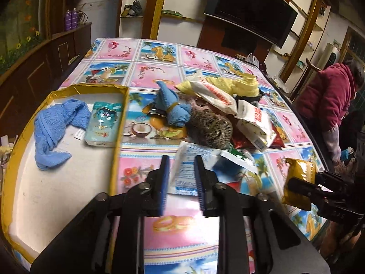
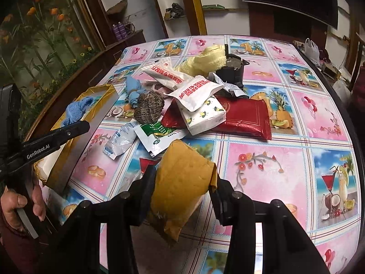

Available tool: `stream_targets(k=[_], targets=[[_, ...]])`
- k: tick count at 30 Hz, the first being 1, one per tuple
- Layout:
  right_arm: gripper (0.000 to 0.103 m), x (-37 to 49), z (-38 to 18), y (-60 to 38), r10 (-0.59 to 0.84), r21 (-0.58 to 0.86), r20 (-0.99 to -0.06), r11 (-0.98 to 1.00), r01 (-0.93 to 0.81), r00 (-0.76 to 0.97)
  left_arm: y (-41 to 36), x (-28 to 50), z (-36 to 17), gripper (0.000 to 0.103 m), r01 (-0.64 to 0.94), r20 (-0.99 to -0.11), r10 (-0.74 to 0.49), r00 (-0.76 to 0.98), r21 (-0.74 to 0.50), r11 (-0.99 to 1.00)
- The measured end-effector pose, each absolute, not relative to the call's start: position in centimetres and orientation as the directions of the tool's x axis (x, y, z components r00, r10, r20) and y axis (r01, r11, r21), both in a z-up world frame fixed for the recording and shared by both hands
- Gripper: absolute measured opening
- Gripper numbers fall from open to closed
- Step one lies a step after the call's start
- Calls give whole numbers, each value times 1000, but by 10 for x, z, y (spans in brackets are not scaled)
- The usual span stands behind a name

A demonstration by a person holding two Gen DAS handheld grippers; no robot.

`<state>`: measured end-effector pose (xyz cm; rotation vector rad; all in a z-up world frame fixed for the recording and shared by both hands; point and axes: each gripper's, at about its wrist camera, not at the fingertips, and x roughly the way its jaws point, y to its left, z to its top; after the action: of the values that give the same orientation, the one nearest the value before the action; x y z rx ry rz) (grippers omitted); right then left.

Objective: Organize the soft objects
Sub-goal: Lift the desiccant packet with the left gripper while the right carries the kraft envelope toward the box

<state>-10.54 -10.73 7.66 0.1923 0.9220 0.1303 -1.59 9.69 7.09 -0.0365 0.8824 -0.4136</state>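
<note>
My right gripper [image 2: 182, 178] is shut on a soft yellow-brown packet [image 2: 182, 180] and holds it above the table; the packet also shows in the left wrist view [image 1: 298, 180]. My left gripper [image 1: 181, 173] is open and empty, just above a white and blue sachet [image 1: 184, 171]. A gold-rimmed box [image 1: 75, 90] at the left holds a blue towel [image 1: 52, 127] and a teal tissue pack [image 1: 102, 123]. A pile in the middle has a tied blue cloth [image 1: 173, 109], a brown knitted roll [image 1: 209, 127], a yellow towel [image 1: 228, 84] and white packets [image 1: 216, 96].
A red packet [image 2: 246, 118], a white tissue pack [image 2: 205, 116] and a green and white sachet [image 2: 159, 137] lie in the pile. A dark object [image 2: 230, 70] sits behind it. A person in a red jacket [image 1: 328, 100] stands at the table's right. Shelves and a TV [image 1: 251, 9] are behind.
</note>
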Motion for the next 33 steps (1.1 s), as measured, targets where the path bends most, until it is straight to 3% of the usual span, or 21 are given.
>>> stream_targets(k=[2,7,12,16,18,20,33], targets=[[45,-106,75,-109,204,232,-777,972,-30,596,93,-9,66,56,345,-755,-348,556,-171,923],[45,-106,71,-108,227,249,-776,967,-45,588,63,-1,51,59,419,-765,-327,555,-81,904],[45,-106,71,-108,236,250,-775,966,-58,587,24,11,13,60,494,-840,-223,495,61,867],[45,-106,70,-106,239,247,-776,967,-67,584,22,9,9,58,479,-832,-251,494,20,877],[45,-106,70,-104,239,244,-778,967,-70,581,26,8,11,42,464,-828,-247,503,18,885],[45,-105,70,-103,241,244,-778,967,-74,580,30,3,14,37,457,-825,-248,507,14,889],[45,-96,85,-72,247,212,-776,969,-129,580,81,-41,79,35,409,-709,-352,611,-97,907]])
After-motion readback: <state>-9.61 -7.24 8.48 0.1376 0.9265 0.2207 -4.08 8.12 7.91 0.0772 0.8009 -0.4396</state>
